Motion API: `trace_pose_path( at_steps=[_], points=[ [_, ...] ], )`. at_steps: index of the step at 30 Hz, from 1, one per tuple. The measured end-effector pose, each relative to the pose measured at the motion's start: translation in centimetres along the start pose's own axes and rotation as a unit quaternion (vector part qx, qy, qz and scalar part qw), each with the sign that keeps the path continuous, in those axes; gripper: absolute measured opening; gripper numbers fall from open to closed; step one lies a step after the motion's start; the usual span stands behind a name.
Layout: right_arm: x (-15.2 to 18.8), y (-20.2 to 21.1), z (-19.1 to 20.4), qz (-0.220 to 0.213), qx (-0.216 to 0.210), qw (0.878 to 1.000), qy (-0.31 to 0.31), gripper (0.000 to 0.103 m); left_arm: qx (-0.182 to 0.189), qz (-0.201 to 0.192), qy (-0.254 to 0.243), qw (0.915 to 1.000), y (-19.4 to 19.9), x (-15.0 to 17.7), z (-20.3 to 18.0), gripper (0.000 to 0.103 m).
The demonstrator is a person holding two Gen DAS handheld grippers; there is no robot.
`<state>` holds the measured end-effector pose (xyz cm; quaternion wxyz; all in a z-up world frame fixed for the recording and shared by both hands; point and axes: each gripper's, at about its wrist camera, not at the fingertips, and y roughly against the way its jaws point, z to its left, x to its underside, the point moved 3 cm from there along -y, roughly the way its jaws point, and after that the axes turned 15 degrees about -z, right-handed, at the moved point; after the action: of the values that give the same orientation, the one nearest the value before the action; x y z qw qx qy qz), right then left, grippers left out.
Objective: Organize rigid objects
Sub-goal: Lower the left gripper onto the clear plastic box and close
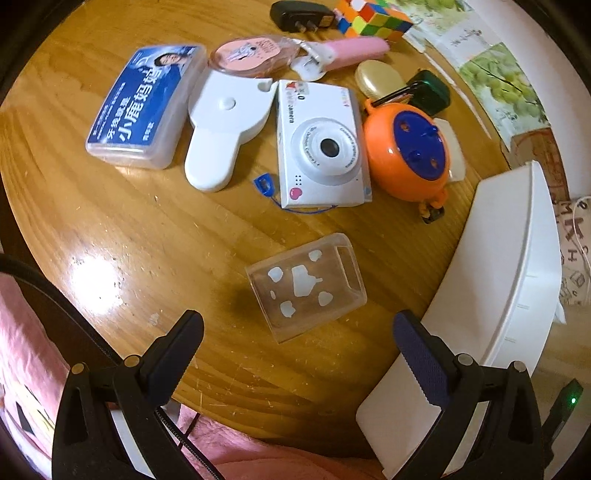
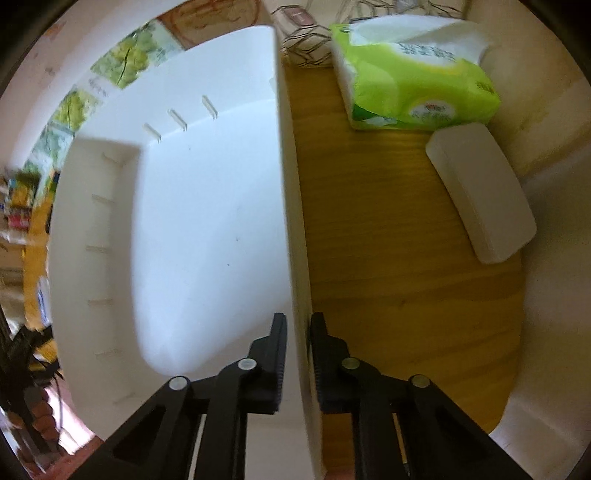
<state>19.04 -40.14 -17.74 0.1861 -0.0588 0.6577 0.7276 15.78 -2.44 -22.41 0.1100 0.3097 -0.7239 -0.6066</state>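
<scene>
My left gripper point(image 1: 298, 325) stands open over the round wooden table point(image 1: 110, 258), its fingertips on either side of a clear plastic case point(image 1: 306, 284) with white cloud marks that lies just ahead of it. Beyond the case lie a white toy camera point(image 1: 321, 147), an orange round reel point(image 1: 406, 151), a white paddle-shaped gadget point(image 1: 221, 125) and a blue-labelled clear box point(image 1: 144, 107). A white storage bin point(image 1: 517, 258) stands at the right. In the right wrist view my right gripper point(image 2: 299, 325) is shut on the bin's side wall point(image 2: 291, 184), pointing straight down.
At the table's far side lie a Rubik's cube point(image 1: 373, 18), a black charger point(image 1: 299, 16), a pink tool point(image 1: 354, 51), a gold oval case point(image 1: 380, 77) and a dark green item point(image 1: 428, 92). Beside the bin sit a green tissue pack point(image 2: 413, 74) and a white case point(image 2: 480, 195).
</scene>
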Motion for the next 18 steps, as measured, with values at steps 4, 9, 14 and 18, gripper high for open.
trace_pose_path(
  at_steps=[4,9,14,18],
  points=[
    [0.0,0.0,0.3,0.004,0.003,0.999,0.033,0.010,0.006,0.011,0.025,0.9996,-0.3,0.2,0.6,0.102],
    [0.0,0.3,0.3,0.004,0.000,0.999,0.038,0.007,0.010,0.020,0.040,0.9990,-0.8,-0.1,0.9,0.101],
    [-0.4,0.3,2.1,0.000,-0.012,0.999,0.052,0.006,0.008,0.030,0.040,0.9987,-1.1,-0.4,0.9,0.097],
    [-0.4,0.5,3.1,-0.007,-0.015,0.997,0.070,0.006,0.001,0.044,0.041,0.9982,-1.9,-0.5,0.5,0.092]
  ],
)
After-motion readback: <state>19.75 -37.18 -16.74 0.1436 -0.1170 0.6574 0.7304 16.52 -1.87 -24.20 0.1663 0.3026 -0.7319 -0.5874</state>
